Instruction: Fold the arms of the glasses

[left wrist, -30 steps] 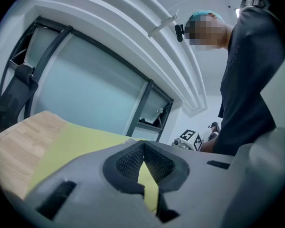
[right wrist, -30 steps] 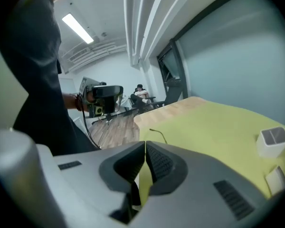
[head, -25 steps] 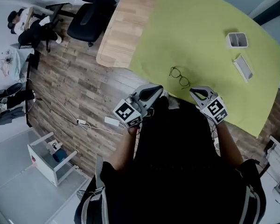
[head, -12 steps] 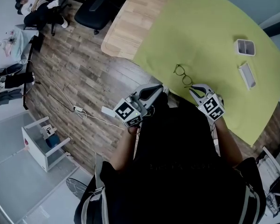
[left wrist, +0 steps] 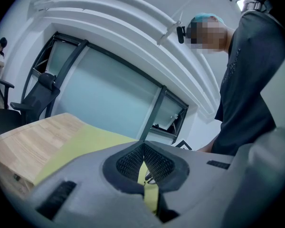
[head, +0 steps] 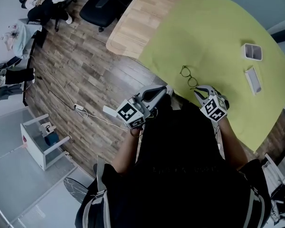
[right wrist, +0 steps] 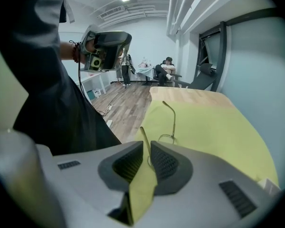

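Note:
A thin-framed pair of glasses [head: 189, 77] lies on the yellow-green cloth [head: 213, 27] near the table's front edge, its arms unfolded. In the right gripper view one arm [right wrist: 174, 115] sticks up and the nearer arm runs into the narrow gap of my right gripper [right wrist: 147, 144]; the jaws stand slightly apart and do not visibly pinch it. That right gripper [head: 198, 92] sits just in front of the glasses. My left gripper [head: 165, 91] hovers at the table edge left of them, its pads meeting [left wrist: 142, 146], with a sliver of the glasses [left wrist: 149, 177] seen through the slit.
A small white box [head: 252, 52] and a flat white case [head: 252, 79] lie on the cloth to the far right. Bare wooden tabletop [head: 133, 23] shows left of the cloth. A black office chair [head: 102, 4] stands beyond the table's corner.
My right gripper has crept forward and left toward the glasses, closing the distance to them. The left gripper has stayed roughly where it was.

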{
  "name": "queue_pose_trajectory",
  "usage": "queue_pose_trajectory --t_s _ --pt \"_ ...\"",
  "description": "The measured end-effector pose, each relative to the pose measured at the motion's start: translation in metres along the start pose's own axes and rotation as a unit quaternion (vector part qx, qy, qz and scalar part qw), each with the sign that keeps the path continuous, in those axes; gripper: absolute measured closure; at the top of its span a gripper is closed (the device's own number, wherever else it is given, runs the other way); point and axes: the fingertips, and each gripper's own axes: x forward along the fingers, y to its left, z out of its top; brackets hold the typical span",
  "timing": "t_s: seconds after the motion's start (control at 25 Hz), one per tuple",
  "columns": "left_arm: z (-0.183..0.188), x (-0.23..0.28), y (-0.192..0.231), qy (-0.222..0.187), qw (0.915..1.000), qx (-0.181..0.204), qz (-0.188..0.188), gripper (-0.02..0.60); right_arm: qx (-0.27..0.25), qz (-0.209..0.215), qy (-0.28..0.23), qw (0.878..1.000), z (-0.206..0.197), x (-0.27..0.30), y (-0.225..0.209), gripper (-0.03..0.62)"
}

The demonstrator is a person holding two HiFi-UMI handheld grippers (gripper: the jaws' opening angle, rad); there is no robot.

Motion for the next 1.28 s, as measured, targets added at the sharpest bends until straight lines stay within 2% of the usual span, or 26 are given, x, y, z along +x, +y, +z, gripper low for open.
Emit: queue_pose_trajectory --t_s 0.44,0.68,1.04,1.28 --pt "-0.003 -0.007 -0.001 0.001 1.0000 -0.002 0.006 0.563 -0.055 0.000 0.034 0.998 -0.005 0.014 -0.001 0.562" --pt "-0.003 -0.008 -0.002 0.002 1.0000 -0.001 0.005 0.563 -0.140 0.022 0.079 0.987 -0.008 0.017 -0.002 0.562" --pt "-0.003 -0.008 -0.001 -0.002 1.0000 -0.004 0.006 0.563 -0.139 0.043 0.085 0.986 0.002 0.031 -0.021 0.562" --pt "0.005 -0.012 0.006 -0.020 0.9994 -0.025 0.016 0.563 -0.144 0.049 0.085 0.985 0.007 0.042 -0.023 0.562"
